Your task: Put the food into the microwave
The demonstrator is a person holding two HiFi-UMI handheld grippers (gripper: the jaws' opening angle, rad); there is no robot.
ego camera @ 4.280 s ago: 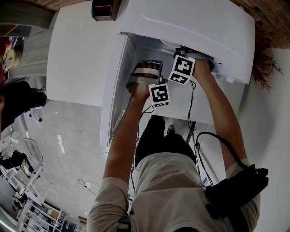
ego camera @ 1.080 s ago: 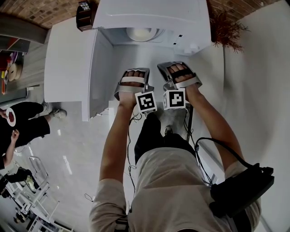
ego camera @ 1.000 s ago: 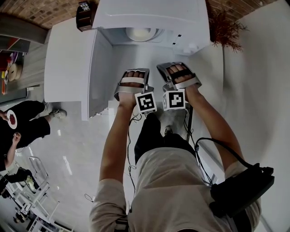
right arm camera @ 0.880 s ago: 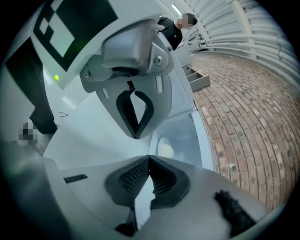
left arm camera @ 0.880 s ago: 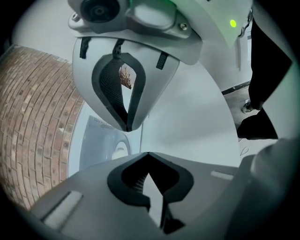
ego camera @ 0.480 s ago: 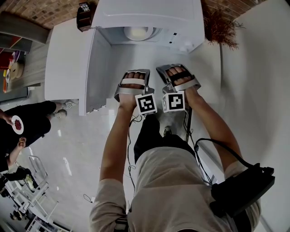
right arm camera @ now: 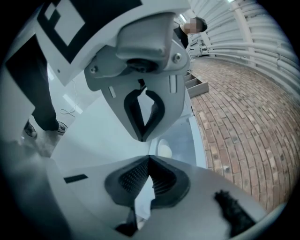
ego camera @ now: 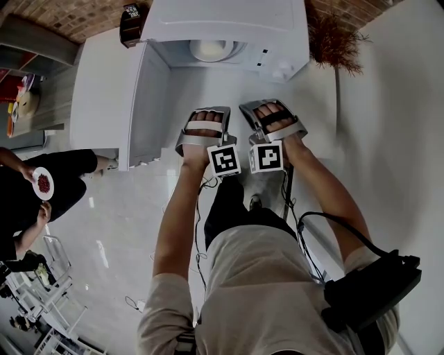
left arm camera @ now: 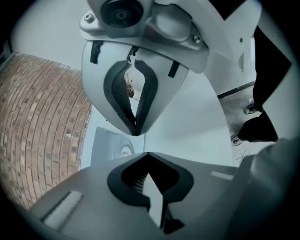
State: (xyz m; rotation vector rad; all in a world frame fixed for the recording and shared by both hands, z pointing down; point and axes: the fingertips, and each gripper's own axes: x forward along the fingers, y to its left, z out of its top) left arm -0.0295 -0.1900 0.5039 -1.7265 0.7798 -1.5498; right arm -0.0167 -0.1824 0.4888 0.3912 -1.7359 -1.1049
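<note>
The white microwave (ego camera: 229, 28) stands at the top of the head view, its door (ego camera: 142, 104) swung open to the left. A white dish (ego camera: 215, 50) sits inside the cavity. Both grippers hang side by side in front of the opening, apart from it. My left gripper (ego camera: 205, 118) is shut with nothing between its jaws (left arm camera: 142, 144). My right gripper (ego camera: 270, 114) is also shut and empty (right arm camera: 146, 148). Past the jaws, the right gripper view shows the dish (right arm camera: 164, 150) in the cavity, and the left gripper view catches the dish (left arm camera: 125, 151) too.
The open door juts toward me on the left. A dried plant (ego camera: 333, 41) stands right of the microwave, a black box (ego camera: 132, 14) at its back left. At the far left a person holds a small plate of red food (ego camera: 43, 183). Brick wall behind.
Several seconds ago both grippers reached into the microwave; now they are out and drawn back, and the dish stays inside. The person at the left has stepped closer with the plate.
</note>
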